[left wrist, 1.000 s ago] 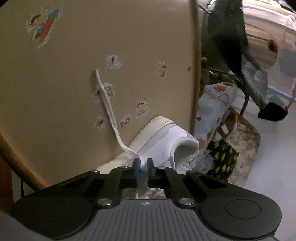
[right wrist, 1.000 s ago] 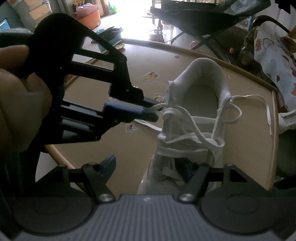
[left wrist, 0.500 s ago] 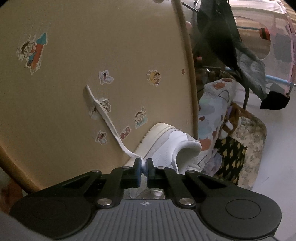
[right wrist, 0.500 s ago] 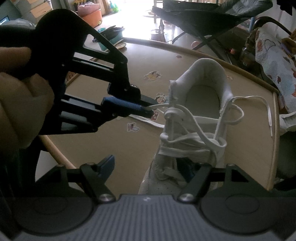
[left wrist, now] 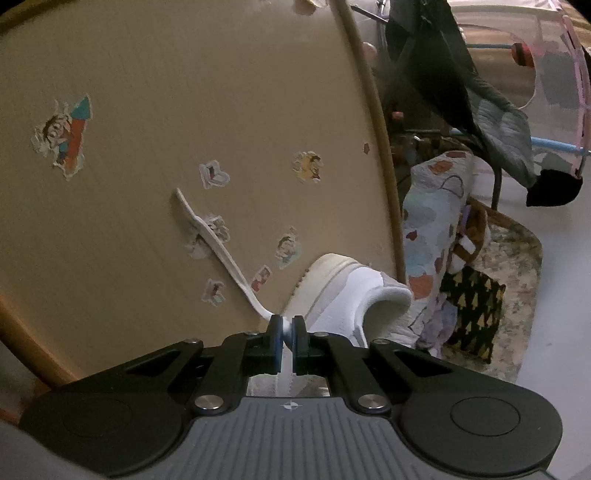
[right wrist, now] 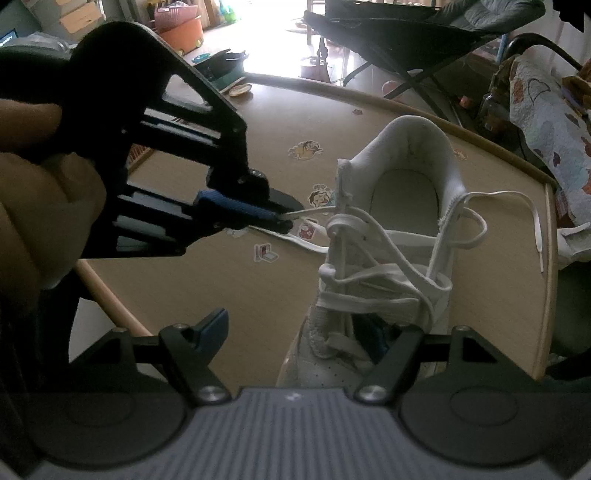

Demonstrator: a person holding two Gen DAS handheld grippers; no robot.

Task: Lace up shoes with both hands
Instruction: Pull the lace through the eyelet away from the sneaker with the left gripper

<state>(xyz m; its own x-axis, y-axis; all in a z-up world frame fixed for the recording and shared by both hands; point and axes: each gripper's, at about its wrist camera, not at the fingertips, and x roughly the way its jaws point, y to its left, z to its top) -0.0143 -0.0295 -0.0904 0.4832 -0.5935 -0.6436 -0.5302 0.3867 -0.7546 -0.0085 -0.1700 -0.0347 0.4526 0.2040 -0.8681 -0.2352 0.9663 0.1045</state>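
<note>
A white sneaker stands on a tan table with cartoon stickers, heel away from the right wrist camera. My left gripper is shut on a white lace just left of the shoe's upper eyelets. In the left wrist view the lace runs from the left gripper out across the table, beside the shoe's heel. My right gripper is open, its fingers either side of the shoe's lower lacing. The other lace end lies loose to the right.
The table's rounded wooden edge runs close to the shoe on the right. A patterned quilt and a dark folding chair stand beyond it. Bins and toys lie on the floor at the back left.
My left gripper has drawn the lace slightly away from the shoe, so more table shows in its view. The right gripper has stayed open and nearly still.
</note>
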